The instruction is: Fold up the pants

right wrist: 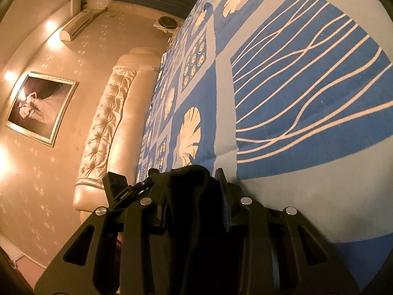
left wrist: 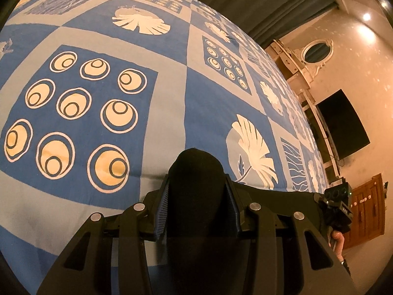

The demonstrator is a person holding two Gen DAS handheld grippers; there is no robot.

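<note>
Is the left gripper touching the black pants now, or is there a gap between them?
Touching. In the left wrist view, the black pants fill the space between the fingers of the left gripper, and both pads press on the cloth.

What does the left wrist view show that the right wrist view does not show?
Only the left wrist view shows the dark wall screen, the oval mirror, a wooden door and the left gripper shut on black pants fabric.

Only the right wrist view shows the framed picture, the tufted headboard, the air conditioner and the right gripper shut on the fabric.

Both show the blue patterned bedspread.
</note>
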